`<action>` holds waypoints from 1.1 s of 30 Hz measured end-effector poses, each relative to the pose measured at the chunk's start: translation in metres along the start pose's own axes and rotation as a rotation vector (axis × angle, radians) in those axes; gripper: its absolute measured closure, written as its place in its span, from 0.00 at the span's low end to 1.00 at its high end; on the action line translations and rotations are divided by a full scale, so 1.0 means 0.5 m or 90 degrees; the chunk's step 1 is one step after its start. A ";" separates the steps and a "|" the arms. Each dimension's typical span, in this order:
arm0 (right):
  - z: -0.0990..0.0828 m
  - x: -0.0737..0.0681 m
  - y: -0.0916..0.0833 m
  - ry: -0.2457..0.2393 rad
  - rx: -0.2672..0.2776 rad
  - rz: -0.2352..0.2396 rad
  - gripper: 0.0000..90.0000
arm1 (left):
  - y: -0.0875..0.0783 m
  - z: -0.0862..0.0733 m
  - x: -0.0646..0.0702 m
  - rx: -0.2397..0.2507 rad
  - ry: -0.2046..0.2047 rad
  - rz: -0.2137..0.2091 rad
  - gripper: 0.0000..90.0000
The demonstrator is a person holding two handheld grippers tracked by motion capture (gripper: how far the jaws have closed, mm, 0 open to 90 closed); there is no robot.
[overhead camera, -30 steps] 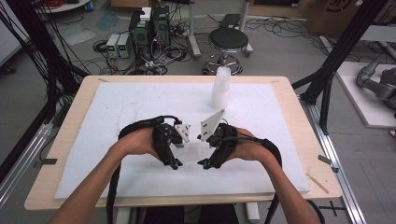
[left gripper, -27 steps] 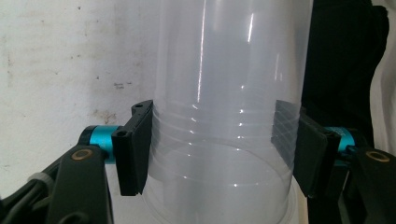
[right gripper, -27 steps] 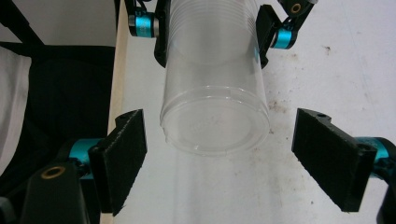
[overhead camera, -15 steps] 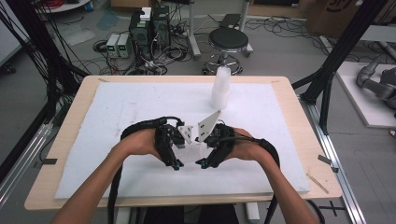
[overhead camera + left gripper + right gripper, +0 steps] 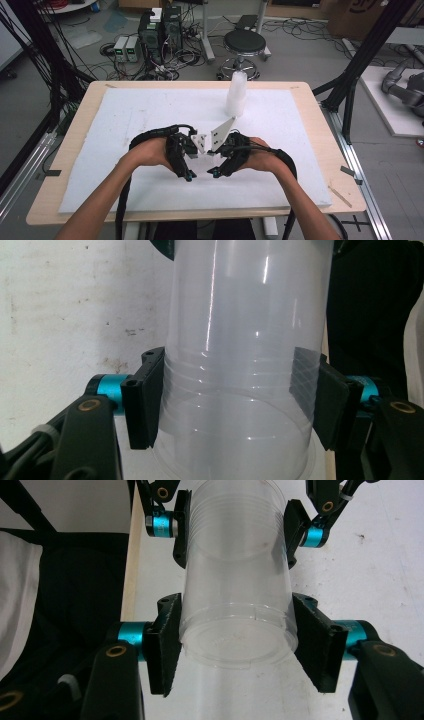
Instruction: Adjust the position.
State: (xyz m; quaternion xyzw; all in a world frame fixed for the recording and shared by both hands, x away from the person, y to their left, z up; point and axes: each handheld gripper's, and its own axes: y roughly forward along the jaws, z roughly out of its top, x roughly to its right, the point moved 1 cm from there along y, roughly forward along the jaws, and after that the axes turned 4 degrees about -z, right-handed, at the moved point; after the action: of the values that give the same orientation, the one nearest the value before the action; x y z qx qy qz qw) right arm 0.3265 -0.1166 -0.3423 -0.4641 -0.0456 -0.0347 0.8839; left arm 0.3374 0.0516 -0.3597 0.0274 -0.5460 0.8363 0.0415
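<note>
A short stack of nested clear plastic cups [image 5: 235, 595] lies level between my two grippers, just above the white mat. My left gripper [image 5: 232, 400] is shut on the stack near its rim end [image 5: 240, 340], one pad on each side. My right gripper [image 5: 240, 640] grips the base end; its jaws have just been closing with the cups between them, and the pads now press on the wall. In the right gripper view the left gripper [image 5: 232, 525] faces me farther along the stack. From above, the left gripper [image 5: 187, 175] and right gripper [image 5: 212, 172] stand tip to tip at the table's near middle.
A taller stack of clear cups [image 5: 236, 95] stands upright at the far middle of the white mat [image 5: 125, 125]. The mat covers most of a wooden table [image 5: 75, 130]. The table's near edge [image 5: 129, 570] runs close beside the grippers. A stool [image 5: 244, 45] stands beyond the table.
My right gripper's jaws have drawn in onto the cup stack. Both hands stay where they were, and the left gripper keeps its hold.
</note>
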 end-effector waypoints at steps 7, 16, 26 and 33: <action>-0.003 0.000 0.000 0.003 0.004 0.006 0.47 | 0.004 -0.002 0.000 0.008 -0.002 -0.006 0.35; -0.011 0.001 -0.001 0.010 0.007 0.004 0.47 | 0.004 -0.015 -0.009 0.049 -0.037 -0.031 0.10; -0.024 0.002 -0.007 0.017 0.036 -0.008 0.48 | -0.019 -0.033 -0.001 0.132 -0.037 0.000 0.10; -0.066 -0.001 -0.022 0.055 0.123 -0.023 0.48 | -0.039 -0.091 0.013 0.278 -0.056 0.035 0.10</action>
State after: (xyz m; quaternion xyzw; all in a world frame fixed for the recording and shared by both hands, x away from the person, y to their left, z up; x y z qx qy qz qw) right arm 0.3262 -0.1501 -0.3519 -0.3736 -0.0189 -0.0664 0.9250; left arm 0.3329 0.1015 -0.3597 0.0573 -0.3540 0.9334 -0.0118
